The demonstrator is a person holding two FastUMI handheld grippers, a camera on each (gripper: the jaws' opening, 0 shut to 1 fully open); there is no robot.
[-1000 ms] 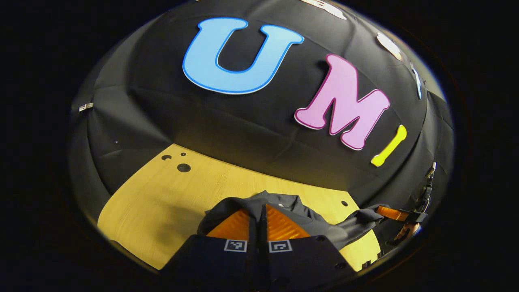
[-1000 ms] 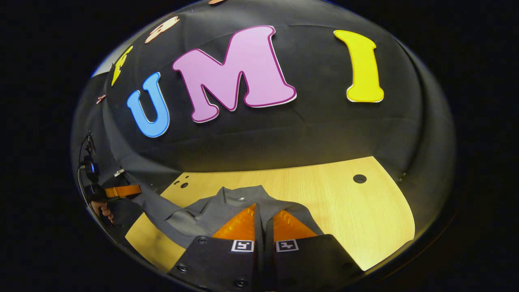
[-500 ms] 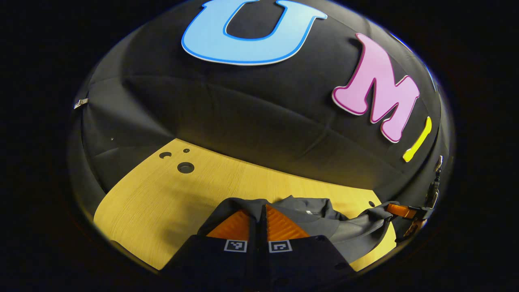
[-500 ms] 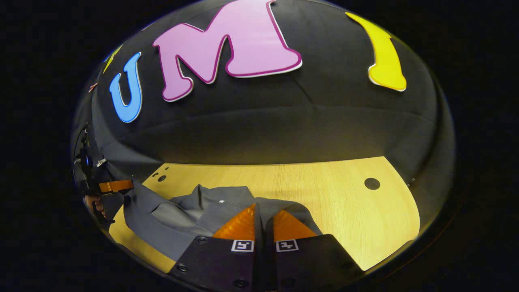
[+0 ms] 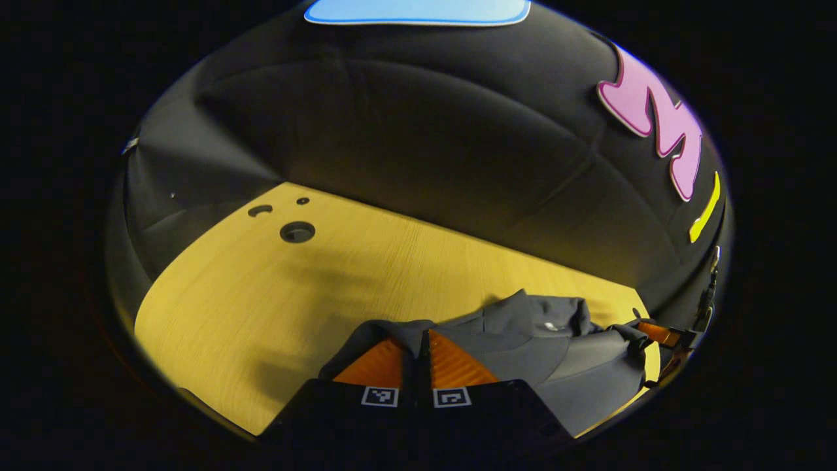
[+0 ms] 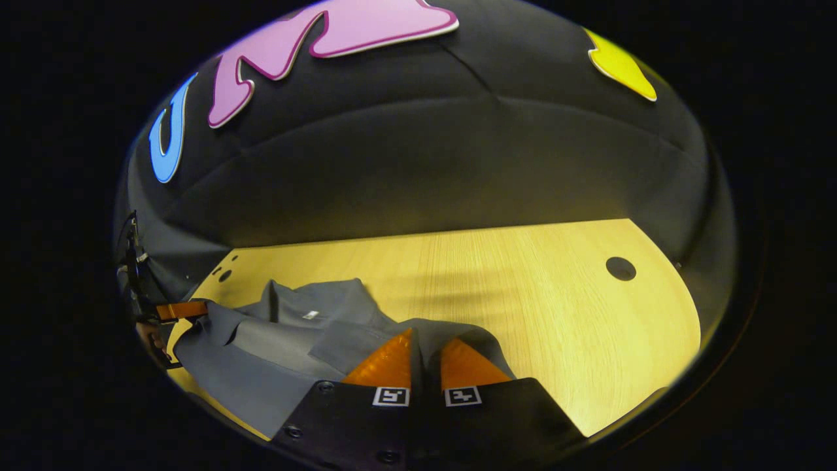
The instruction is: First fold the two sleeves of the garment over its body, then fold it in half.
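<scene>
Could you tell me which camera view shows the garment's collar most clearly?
The right gripper view: the collar lies open and unobstructed on the grey garment. In the left gripper view the collar sits farther off, bunched and partly hidden by folds.

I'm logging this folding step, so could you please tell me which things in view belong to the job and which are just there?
For the job:
- grey garment
- left gripper, shut on its cloth
- right gripper, shut on its cloth

Just there:
- wooden table
- round holes in the table
</scene>
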